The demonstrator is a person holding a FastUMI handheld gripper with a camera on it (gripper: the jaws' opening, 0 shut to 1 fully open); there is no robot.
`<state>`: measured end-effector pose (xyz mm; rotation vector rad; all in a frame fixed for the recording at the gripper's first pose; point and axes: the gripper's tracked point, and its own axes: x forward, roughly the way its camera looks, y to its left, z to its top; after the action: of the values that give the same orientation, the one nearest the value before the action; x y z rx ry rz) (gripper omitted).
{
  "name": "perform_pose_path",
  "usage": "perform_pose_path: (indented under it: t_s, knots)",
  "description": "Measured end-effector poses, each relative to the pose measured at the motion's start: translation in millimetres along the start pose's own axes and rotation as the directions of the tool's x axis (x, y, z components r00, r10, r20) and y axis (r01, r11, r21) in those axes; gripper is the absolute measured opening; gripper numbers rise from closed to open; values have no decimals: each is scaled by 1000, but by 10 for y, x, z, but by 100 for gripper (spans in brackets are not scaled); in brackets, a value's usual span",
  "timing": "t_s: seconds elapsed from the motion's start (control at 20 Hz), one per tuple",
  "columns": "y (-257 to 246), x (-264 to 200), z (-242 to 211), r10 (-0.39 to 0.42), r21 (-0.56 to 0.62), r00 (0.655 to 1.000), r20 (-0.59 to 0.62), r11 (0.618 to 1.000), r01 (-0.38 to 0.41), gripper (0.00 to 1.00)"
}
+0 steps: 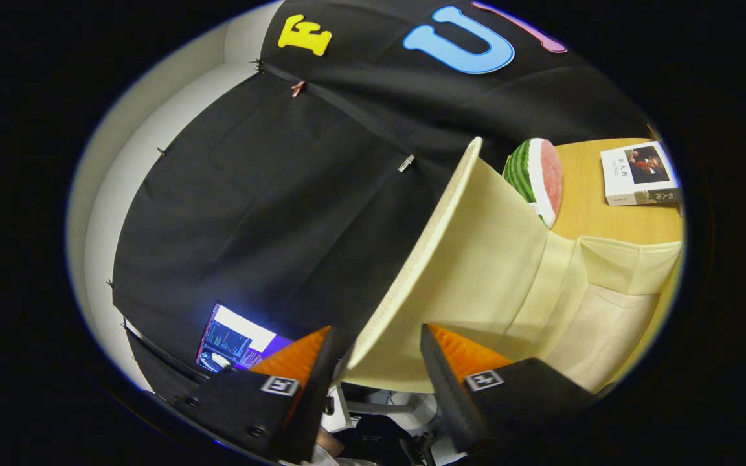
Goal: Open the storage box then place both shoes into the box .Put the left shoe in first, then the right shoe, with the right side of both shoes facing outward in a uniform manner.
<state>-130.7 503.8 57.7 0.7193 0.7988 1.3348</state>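
Observation:
My gripper (377, 330) is shut on the front edge of the cream storage box lid (476, 259), one finger on its outer side and the other on its inner face. The lid is swung up and stands steeply above the box (606, 323), whose pale lining shows beyond the right finger. The box rests on a wooden table (593, 220). The whole view is tilted hard to one side.
Behind the box on the table are a watermelon-slice cushion (535, 178) and a white book (638, 173). A lit monitor (237, 340) glows beyond the left finger, below the black cloth wall. Chair parts and a person's hand show under the fingers.

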Motion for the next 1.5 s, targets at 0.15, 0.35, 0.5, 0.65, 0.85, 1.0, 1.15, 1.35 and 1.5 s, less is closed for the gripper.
perform_pose_path:
  t_s: [0.15,0.35,0.5,0.65,0.85,1.0,1.15,1.35,1.5]
  knots:
    - [9,-15,-47,3,3,1000,-11,1000,-3,97]
    - [-84,-167,81,-1,-32,999,40,999,3,97]
    - [-159,-434,202,-16,-60,996,88,998,21,97]
    - [-289,-780,302,-45,-96,989,138,994,59,97]
    - [-630,-1301,414,-138,-151,968,212,974,172,97]
    - [-848,-1676,487,-204,-171,941,271,952,255,97]
    - [-1110,-2051,556,-282,-186,899,336,915,357,97]
    - [-1559,-2589,595,-424,-204,804,418,818,537,97]
    - [-2048,-2993,389,-564,-213,710,422,699,683,97]
